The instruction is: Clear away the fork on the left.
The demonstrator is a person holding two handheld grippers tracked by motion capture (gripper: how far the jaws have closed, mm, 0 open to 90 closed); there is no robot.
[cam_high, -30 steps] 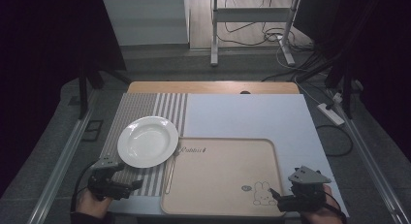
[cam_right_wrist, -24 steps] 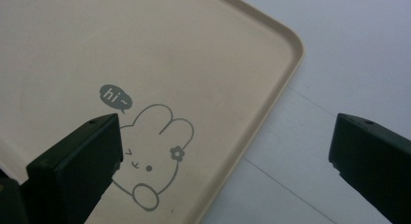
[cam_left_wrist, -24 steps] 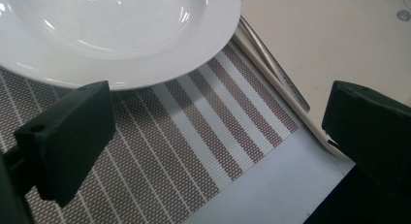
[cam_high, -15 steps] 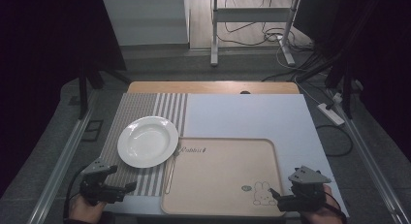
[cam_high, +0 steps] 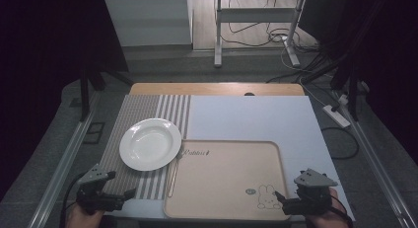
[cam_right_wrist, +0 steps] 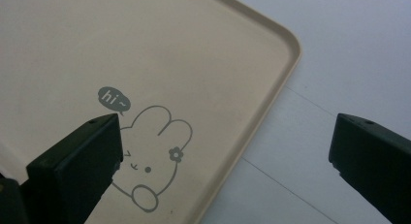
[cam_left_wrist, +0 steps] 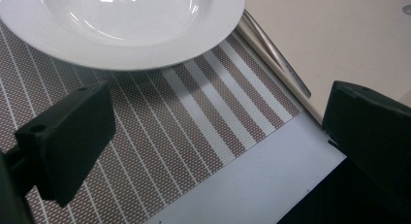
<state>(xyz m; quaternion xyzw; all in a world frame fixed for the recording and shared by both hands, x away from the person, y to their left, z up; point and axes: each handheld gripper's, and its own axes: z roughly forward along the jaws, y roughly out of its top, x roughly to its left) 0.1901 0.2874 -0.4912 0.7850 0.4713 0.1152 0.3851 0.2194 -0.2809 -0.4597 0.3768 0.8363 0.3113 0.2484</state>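
The left gripper (cam_high: 106, 198) has drawn back toward the desk edge, plate (cam_high: 150, 143) ahead; the right gripper (cam_high: 305, 198) hasn't moved. Both gape empty, nothing started.

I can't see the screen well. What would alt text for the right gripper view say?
Two black jaws stand wide apart and empty over the corner of a beige tray printed with a cartoon rabbit and a speech bubble reading "hi~". The tray's rounded rim lies on a pale table surface.
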